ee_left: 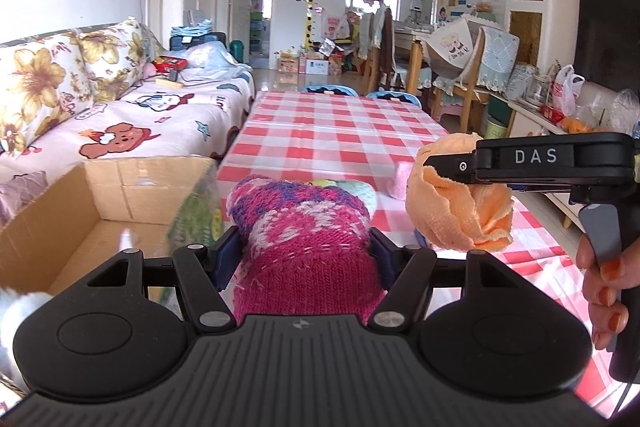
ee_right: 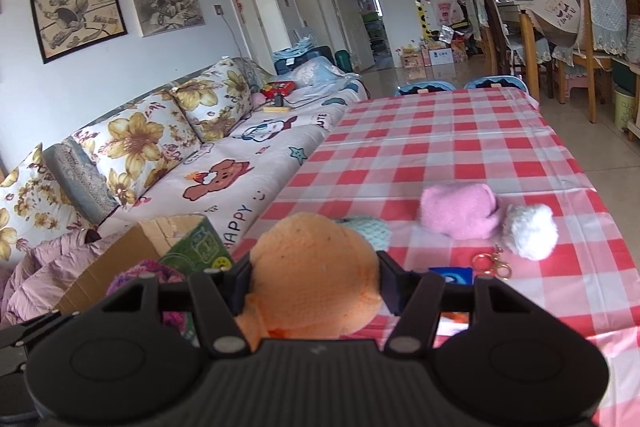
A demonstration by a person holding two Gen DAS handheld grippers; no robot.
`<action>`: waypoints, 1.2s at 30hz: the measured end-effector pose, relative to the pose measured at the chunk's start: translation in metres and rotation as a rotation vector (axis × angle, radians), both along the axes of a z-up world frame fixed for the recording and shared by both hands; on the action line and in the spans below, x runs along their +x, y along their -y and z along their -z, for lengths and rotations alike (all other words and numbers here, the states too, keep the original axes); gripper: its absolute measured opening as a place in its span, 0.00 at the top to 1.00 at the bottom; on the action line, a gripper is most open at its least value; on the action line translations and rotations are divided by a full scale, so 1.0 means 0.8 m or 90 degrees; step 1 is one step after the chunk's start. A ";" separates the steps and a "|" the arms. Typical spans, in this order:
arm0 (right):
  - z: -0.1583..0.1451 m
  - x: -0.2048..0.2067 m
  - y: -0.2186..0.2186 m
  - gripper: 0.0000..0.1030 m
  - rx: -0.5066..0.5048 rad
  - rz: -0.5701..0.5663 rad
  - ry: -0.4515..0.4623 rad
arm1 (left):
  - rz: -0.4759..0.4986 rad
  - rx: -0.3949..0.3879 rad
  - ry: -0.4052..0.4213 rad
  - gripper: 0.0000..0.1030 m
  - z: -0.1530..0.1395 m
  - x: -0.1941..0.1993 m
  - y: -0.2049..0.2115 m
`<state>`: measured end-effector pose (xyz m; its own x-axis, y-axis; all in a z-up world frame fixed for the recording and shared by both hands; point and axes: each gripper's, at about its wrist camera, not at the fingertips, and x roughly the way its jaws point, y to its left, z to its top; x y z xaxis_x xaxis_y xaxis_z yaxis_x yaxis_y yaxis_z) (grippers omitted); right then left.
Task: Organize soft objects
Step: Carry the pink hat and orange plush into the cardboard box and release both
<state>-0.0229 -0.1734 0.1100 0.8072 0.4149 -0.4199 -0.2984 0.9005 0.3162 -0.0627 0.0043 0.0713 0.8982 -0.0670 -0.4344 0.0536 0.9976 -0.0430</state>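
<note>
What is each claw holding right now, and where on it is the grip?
The left claw squeezes a magenta knitted sock across its middle. The right claw clamps a balled orange towel on its sides.

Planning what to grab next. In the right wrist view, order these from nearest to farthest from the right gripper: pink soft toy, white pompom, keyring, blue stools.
1. Keyring, just right of the right gripper, on the table.
2. White pompom, right, just past the keyring.
3. Pink soft toy, ahead, slightly beyond the pompom.
4. Blue stools, at the table's far end.
</note>
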 end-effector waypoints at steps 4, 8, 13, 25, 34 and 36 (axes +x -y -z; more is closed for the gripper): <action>-0.009 -0.005 -0.021 0.41 -0.004 -0.024 0.016 | -0.019 0.006 0.006 0.20 -0.007 -0.004 -0.014; -0.015 -0.006 -0.040 0.41 -0.006 -0.042 0.029 | -0.042 0.012 0.010 0.20 -0.014 -0.006 -0.030; -0.022 -0.003 -0.063 0.41 -0.011 -0.062 0.041 | -0.073 0.023 0.013 0.20 -0.019 -0.010 -0.051; -0.043 -0.001 -0.129 0.41 -0.018 -0.122 0.086 | -0.143 0.028 0.007 0.20 -0.025 -0.007 -0.095; -0.039 0.022 -0.179 0.40 -0.032 -0.143 0.085 | -0.196 0.014 -0.015 0.20 -0.015 0.015 -0.120; -0.037 0.026 -0.192 0.40 -0.031 -0.154 0.080 | -0.206 0.010 -0.021 0.20 -0.013 0.018 -0.126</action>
<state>-0.0021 -0.0196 0.1395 0.7340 0.5834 -0.3476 -0.5406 0.8118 0.2210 -0.0482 0.1054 0.0816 0.8572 0.2262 -0.4626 -0.2674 0.9633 -0.0243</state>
